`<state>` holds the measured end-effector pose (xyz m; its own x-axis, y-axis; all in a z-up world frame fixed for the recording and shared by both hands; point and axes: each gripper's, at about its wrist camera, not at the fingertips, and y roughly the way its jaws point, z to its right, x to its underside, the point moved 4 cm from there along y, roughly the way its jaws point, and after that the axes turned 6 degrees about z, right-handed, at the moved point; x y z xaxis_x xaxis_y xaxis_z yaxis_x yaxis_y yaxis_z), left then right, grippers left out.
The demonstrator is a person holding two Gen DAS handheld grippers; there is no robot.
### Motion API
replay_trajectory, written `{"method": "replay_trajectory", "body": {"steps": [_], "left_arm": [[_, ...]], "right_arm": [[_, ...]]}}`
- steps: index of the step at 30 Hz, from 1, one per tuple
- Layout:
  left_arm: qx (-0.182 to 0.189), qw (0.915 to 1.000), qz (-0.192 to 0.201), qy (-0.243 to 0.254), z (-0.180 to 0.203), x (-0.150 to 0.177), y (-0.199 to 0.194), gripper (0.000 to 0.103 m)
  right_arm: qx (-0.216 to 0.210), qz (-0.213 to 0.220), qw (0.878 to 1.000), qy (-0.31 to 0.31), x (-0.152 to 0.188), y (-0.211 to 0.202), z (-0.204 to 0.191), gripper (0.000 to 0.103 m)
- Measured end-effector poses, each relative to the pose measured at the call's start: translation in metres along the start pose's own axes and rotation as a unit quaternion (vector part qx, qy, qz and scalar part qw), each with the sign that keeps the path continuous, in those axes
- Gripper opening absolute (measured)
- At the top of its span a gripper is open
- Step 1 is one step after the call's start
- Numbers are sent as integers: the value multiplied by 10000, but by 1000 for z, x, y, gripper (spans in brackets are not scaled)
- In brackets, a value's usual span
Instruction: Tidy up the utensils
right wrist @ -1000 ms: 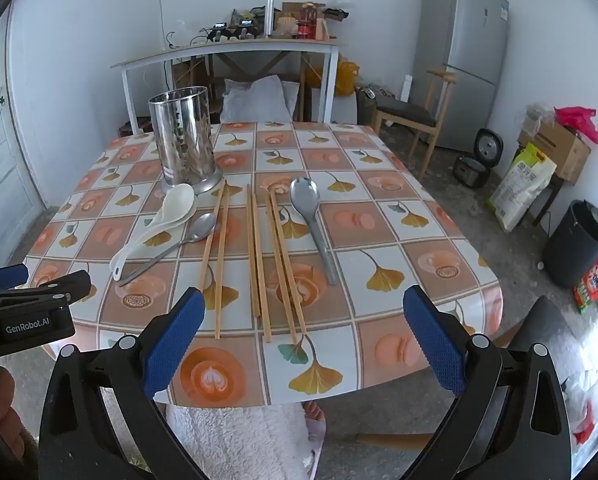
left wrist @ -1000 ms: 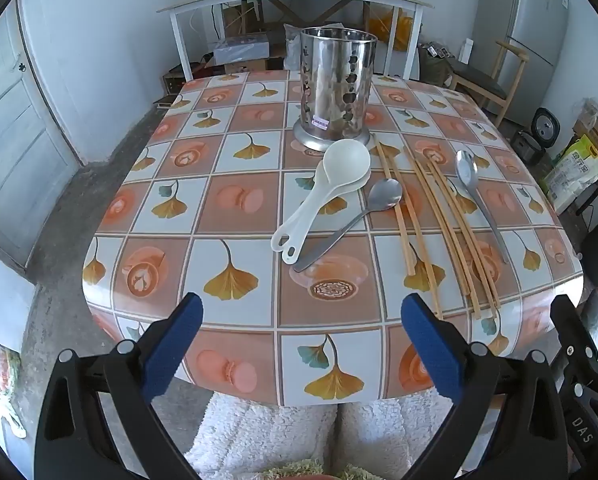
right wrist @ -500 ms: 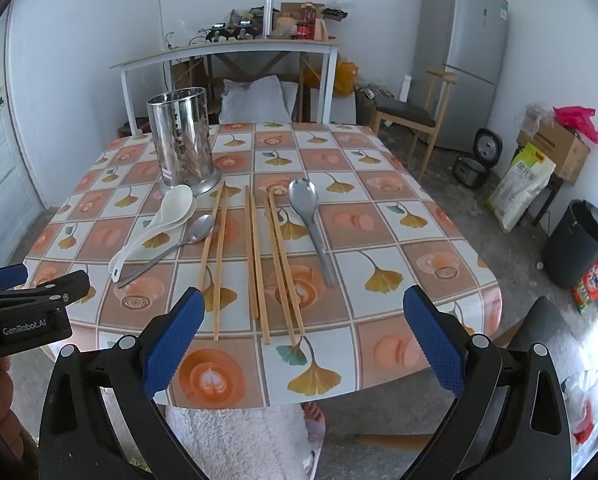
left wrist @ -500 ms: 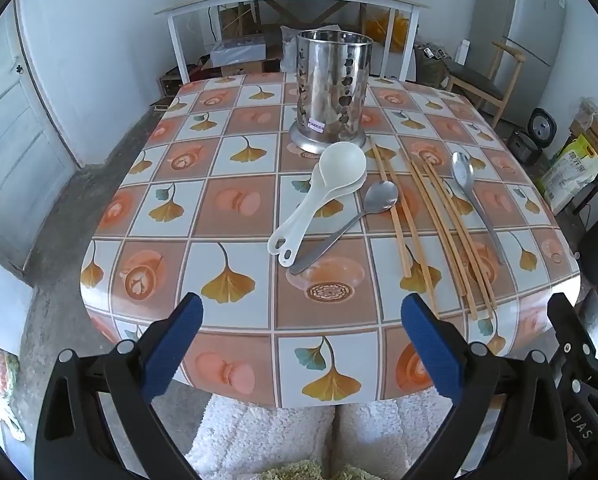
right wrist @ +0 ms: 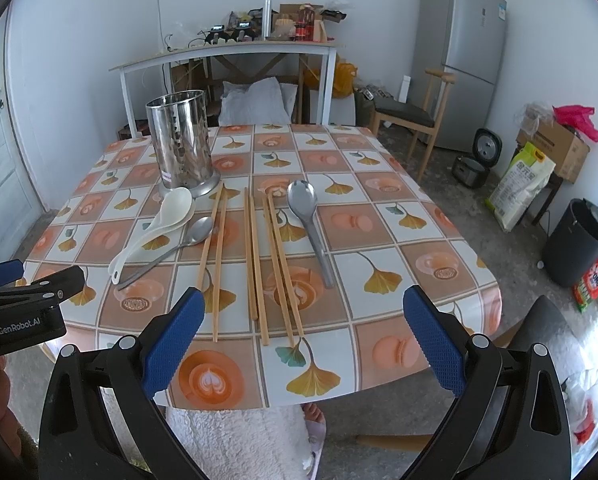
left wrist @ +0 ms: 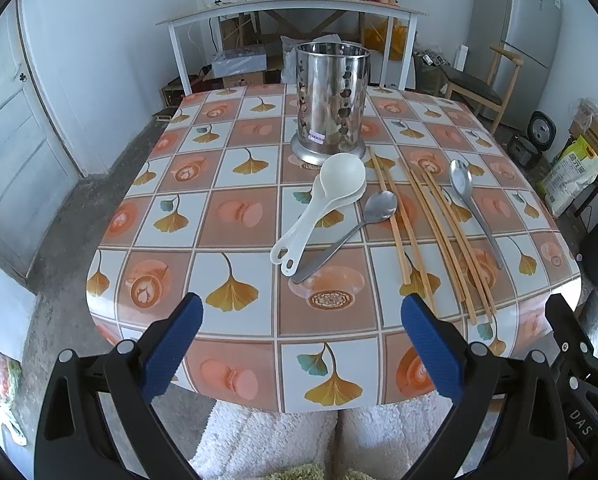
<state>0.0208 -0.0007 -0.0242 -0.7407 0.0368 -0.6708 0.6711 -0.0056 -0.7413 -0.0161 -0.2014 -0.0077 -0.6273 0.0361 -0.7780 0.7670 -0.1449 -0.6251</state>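
Your table with the glossy orange-and-white ginkgo-leaf oilcloth [left wrist: 235,216] fills both views. On it, at twelve o'clock from your left gripper [left wrist: 302,342], stands the perforated stainless-steel cylinder holder [left wrist: 331,100], upright. Just below its base lie two nested white plastic spoons [left wrist: 323,204], with a small steel spoon [left wrist: 355,228] beside them. Six slim wooden chopsticks [right wrist: 259,256] lie in loose pairs at twelve o'clock from your right gripper [right wrist: 299,334]; a larger steel spoon [right wrist: 311,228] lies at one o'clock. Both grippers hover near the table's edge, blue ribbed pads spread wide, holding nothing.
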Motion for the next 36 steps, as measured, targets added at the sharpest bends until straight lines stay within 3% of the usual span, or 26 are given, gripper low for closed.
{"method": "replay_trajectory", "body": {"steps": [36], "left_arm": [[-217,9998,5,-51,-13,2,1,97]], "right_arm": [[-82,26,10000,-45,-1,-2,-14,95]]}}
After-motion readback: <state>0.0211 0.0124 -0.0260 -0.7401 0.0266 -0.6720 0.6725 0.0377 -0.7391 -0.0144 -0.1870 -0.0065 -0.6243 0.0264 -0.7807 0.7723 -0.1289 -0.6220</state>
